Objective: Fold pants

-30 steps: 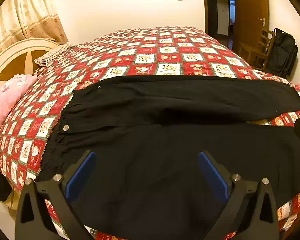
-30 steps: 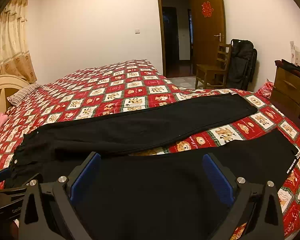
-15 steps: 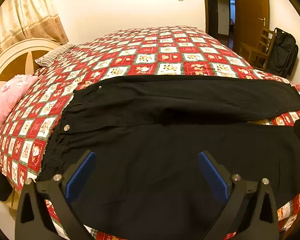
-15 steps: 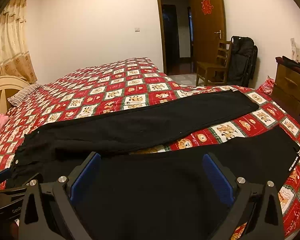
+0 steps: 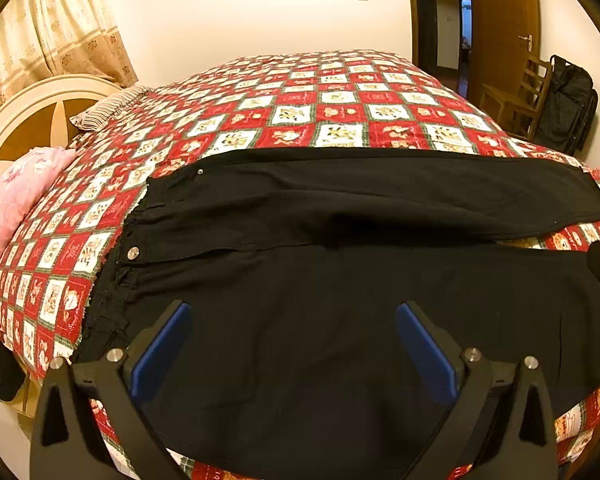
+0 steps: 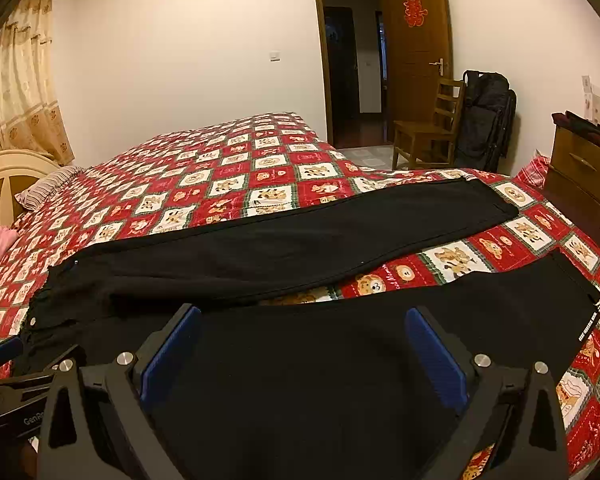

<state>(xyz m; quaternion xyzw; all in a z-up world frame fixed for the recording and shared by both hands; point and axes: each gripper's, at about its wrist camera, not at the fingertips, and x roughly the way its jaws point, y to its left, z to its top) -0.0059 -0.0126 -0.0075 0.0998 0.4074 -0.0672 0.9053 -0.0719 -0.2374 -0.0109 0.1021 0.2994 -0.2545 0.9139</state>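
Black pants (image 5: 340, 264) lie spread flat on the bed, waistband to the left, both legs running to the right with a gap of quilt between them. They also show in the right wrist view (image 6: 300, 252). My left gripper (image 5: 294, 344) is open and empty, hovering over the near leg close to the waist. My right gripper (image 6: 304, 352) is open and empty over the near leg, further toward the hem (image 6: 580, 300). The left gripper's body (image 6: 16, 376) shows at the left edge of the right wrist view.
The bed has a red and white checked quilt (image 5: 340, 112). A pink pillow (image 5: 16, 196) and a cream headboard (image 5: 24, 120) are at the left. A wooden chair (image 6: 428, 132), a black bag (image 6: 484, 116) and a dresser (image 6: 584, 168) stand at the right.
The right wrist view has tilted up slightly, so the pants sit a little lower in it. The left gripper has barely moved. Both grippers stay open.
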